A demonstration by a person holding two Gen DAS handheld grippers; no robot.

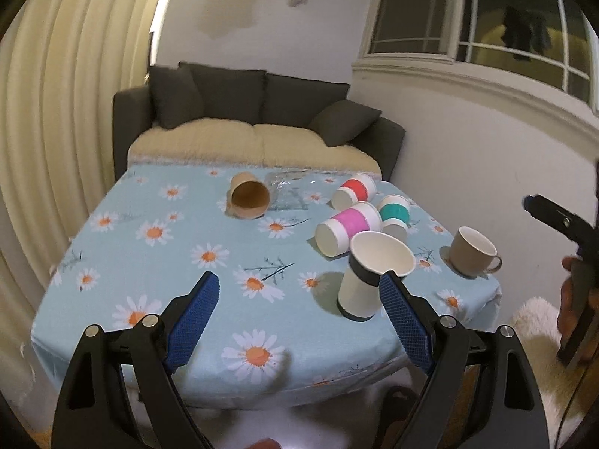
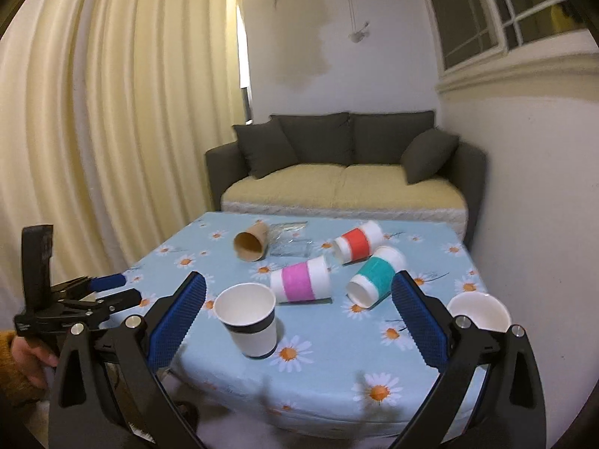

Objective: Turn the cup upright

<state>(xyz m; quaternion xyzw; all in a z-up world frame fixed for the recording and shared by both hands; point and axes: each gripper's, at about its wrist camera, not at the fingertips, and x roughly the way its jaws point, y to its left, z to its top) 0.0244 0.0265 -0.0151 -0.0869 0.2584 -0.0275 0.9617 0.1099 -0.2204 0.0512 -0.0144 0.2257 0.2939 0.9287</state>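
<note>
- Left wrist view: the left gripper (image 1: 299, 299) is above the near edge of the counter (image 1: 149, 262), and its jaws stand wide apart with nothing between them.
- The white paper cup with a dark band (image 1: 368, 277) stands on its base on the daisy-pattern cloth, mouth up, near the front edge. In this view it is just behind the right blue pad; I cannot tell if they touch.
- Right wrist view: the right gripper (image 2: 299, 318) also has its jaws wide, and it holds nothing. The same white cup (image 2: 250, 320) shows between the two pads, nearer to the left one, but apart from both.
- Behind it the pink-banded cup (image 2: 301, 280), the teal-banded cup (image 2: 374, 280) and the red-banded cup (image 2: 357, 241) lie on their sides, close together.
- The brown paper cup (image 2: 251, 243) lies on its side farther back, open mouth toward the camera, beside a clear plastic wrapper (image 2: 290, 241).
- A beige mug (image 1: 472, 250) stands upright at the right edge of the counter.
- A dark sofa (image 2: 348, 157) is behind the counter, and pale curtains (image 2: 112, 112) hang on the left.
</note>
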